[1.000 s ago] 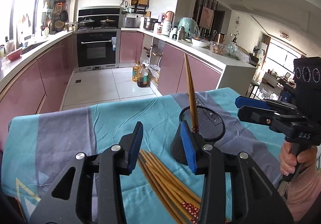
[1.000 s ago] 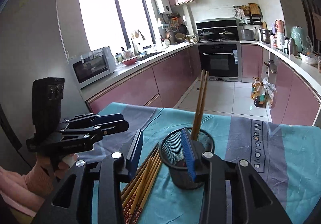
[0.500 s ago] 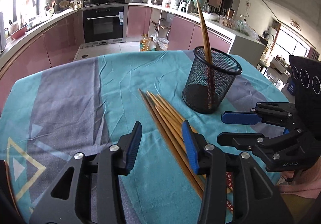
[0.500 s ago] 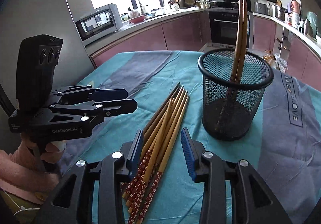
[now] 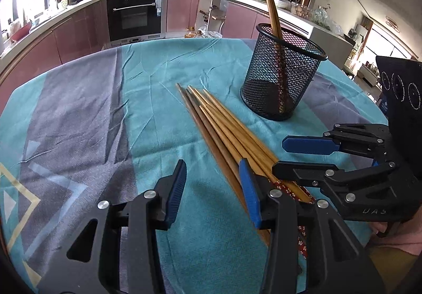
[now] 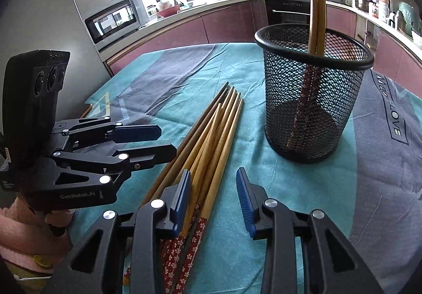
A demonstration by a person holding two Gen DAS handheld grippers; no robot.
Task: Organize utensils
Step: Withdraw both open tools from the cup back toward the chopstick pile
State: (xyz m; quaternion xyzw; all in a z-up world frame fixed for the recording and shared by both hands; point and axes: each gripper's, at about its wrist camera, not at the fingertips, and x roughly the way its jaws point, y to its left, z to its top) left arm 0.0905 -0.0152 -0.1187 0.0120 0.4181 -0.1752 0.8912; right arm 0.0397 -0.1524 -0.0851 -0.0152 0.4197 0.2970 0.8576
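Bright window daylight, sharp, fisheye-curved edges

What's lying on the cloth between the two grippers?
The loose chopsticks lie between the left gripper and right gripper, clearest in the right wrist view.

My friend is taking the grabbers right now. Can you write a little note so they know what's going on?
Left gripper: jaws open, empty, low over the cloth beside the loose chopsticks.
Right gripper: jaws closing, nothing gripped yet; they sit over the chopsticks' patterned ends.
Cup: mesh, upright on the cloth right of the pile.
Done: two chopsticks already stand in the cup.
Left: the whole pile lying flat probably still needs to go in the cup.
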